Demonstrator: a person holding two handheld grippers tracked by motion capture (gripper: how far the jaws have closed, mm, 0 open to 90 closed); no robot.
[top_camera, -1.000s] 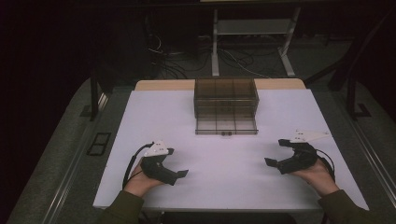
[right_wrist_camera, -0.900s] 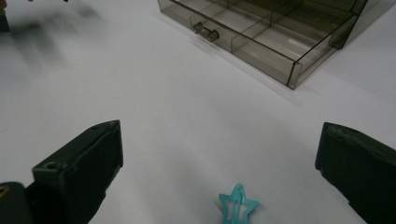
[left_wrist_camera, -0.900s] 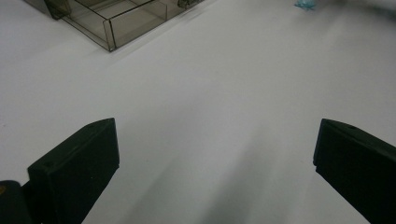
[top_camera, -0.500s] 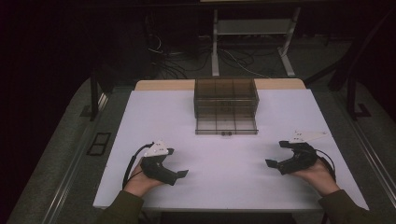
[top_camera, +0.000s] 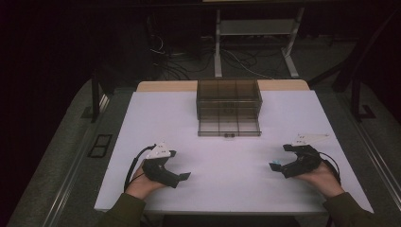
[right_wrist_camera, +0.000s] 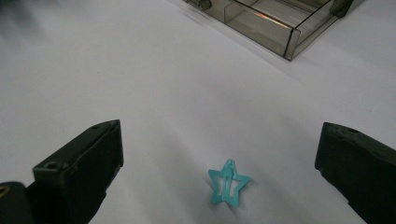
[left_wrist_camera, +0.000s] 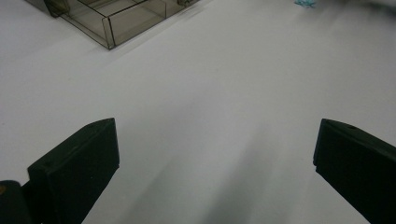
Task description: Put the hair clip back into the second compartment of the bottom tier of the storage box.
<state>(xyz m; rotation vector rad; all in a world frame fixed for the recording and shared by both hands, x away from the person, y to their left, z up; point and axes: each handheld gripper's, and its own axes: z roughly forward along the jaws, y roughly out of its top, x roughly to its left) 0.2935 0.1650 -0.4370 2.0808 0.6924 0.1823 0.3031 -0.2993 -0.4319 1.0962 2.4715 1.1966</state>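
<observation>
- Resting low on the white desk (top_camera: 227, 156), the left tongs (top_camera: 182, 176) and right tongs (top_camera: 275, 165) sit at opposite sides of its near half, each held in a hand, jaws pointing inward toward each other.
- Right gripper view: a small teal star-shaped hair clip (right_wrist_camera: 228, 182) lies flat on the desk between the two black jaws, which stand wide apart and touch nothing; it lies nearer the middle than either jaw.
- High view: the same clip shows as a tiny teal speck (top_camera: 274, 164) at the tip of the right tongs, too small there to make out its shape.
- Left gripper view: its jaws are spread just as wide over bare desk, holding nothing; a teal fleck at the top edge marks the clip far across the desk.
- No brand, label or writing can be read on any surface.
- A smoky, see-through drawer box (top_camera: 229, 108) stands at the far middle of the desk, its lower drawer pulled forward; the divided compartments look bare, though the dark plastic makes that hard to confirm.
- Both gripper views catch a corner of that box.
</observation>
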